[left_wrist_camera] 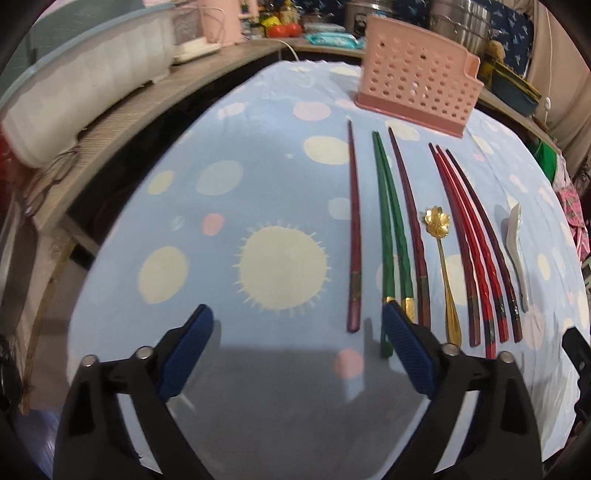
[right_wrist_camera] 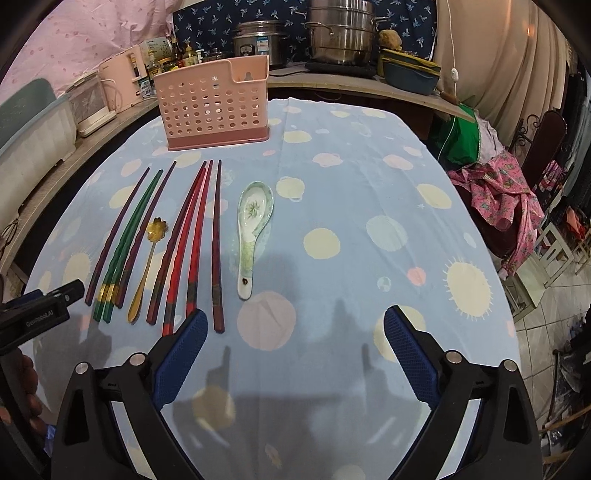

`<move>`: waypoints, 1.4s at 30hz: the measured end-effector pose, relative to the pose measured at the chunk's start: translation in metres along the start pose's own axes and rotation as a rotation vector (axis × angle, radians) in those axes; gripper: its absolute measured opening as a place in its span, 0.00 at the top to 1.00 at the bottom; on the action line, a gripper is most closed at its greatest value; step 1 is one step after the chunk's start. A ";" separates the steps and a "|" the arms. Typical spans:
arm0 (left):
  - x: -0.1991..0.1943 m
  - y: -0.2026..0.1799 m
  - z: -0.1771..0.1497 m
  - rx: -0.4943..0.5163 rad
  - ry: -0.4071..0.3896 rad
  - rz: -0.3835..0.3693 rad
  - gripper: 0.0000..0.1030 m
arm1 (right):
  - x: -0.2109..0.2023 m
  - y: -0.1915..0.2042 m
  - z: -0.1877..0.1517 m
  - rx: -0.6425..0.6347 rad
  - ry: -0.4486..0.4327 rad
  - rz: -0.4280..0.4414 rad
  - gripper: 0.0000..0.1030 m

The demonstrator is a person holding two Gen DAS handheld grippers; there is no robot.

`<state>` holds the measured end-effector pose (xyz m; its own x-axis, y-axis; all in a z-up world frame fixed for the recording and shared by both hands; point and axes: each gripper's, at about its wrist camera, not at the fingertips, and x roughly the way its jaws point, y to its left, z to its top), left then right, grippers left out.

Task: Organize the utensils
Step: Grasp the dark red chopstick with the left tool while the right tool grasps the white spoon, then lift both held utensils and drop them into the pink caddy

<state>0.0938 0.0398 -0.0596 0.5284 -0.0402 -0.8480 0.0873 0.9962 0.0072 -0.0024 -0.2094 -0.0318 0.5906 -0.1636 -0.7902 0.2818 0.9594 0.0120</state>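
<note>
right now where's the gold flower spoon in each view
Left wrist: the gold flower spoon lies right of centre, between the green chopsticks and the red ones.
Right wrist: it lies far left, among the chopsticks.
Shared landmark: the pink holder, beyond the utensils in both.

Home kitchen: steel steamer pots [right_wrist_camera: 341, 31], rice cooker [right_wrist_camera: 258, 38], condiment bottles [right_wrist_camera: 177, 55] on counter; cloth-covered desk [right_wrist_camera: 369, 177], tiled floor [right_wrist_camera: 554, 332].

Glossy lacquered chopsticks [right_wrist_camera: 216, 243], shiny gold metal spoon [right_wrist_camera: 146, 258], glazed ceramic spoon [right_wrist_camera: 253, 229], perforated plastic holder [right_wrist_camera: 212, 107], matt cloth [right_wrist_camera: 369, 206]
</note>
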 end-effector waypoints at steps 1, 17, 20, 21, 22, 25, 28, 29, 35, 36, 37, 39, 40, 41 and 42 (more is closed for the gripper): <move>0.006 -0.001 0.002 0.002 0.009 -0.002 0.21 | 0.004 0.001 0.002 0.002 0.003 0.004 0.14; 0.020 0.001 0.010 0.020 0.028 -0.083 0.79 | 0.063 0.020 0.031 0.012 0.096 0.102 0.68; 0.020 0.001 0.011 0.018 0.031 -0.097 0.84 | 0.069 0.023 0.031 0.009 0.107 0.112 0.75; 0.020 0.001 0.011 0.019 0.031 -0.099 0.85 | 0.070 0.023 0.031 0.009 0.109 0.112 0.76; 0.020 0.000 0.011 0.021 0.031 -0.100 0.86 | 0.071 0.024 0.031 0.010 0.107 0.115 0.76; 0.020 -0.001 0.010 0.022 0.032 -0.108 0.91 | 0.073 0.022 0.030 0.013 0.101 0.126 0.82; 0.019 -0.003 0.009 0.019 0.034 -0.117 0.91 | 0.072 0.020 0.029 0.015 0.099 0.144 0.88; 0.019 -0.003 0.009 0.019 0.034 -0.120 0.92 | 0.071 0.020 0.029 0.014 0.099 0.147 0.89; 0.013 -0.002 0.005 0.002 0.040 -0.141 0.93 | 0.064 0.015 0.025 0.019 0.098 0.170 0.89; 0.011 -0.002 0.005 -0.001 0.039 -0.142 0.93 | 0.062 0.013 0.024 0.021 0.096 0.171 0.89; 0.008 -0.001 0.004 -0.003 0.034 -0.145 0.93 | 0.059 0.012 0.023 0.022 0.093 0.172 0.90; 0.002 -0.001 0.003 -0.006 0.023 -0.144 0.93 | 0.053 0.010 0.022 0.025 0.086 0.174 0.90; -0.001 0.000 0.003 -0.008 0.015 -0.146 0.93 | 0.049 0.008 0.022 0.027 0.079 0.174 0.90; -0.005 0.001 0.003 -0.011 0.008 -0.146 0.93 | 0.046 0.006 0.022 0.030 0.072 0.175 0.90; -0.008 0.002 0.004 -0.013 0.002 -0.147 0.93 | 0.042 0.005 0.022 0.031 0.064 0.176 0.90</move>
<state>0.0924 0.0419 -0.0505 0.5086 -0.1858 -0.8407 0.1525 0.9804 -0.1245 0.0402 -0.2166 -0.0516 0.5838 0.0220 -0.8116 0.2024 0.9641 0.1717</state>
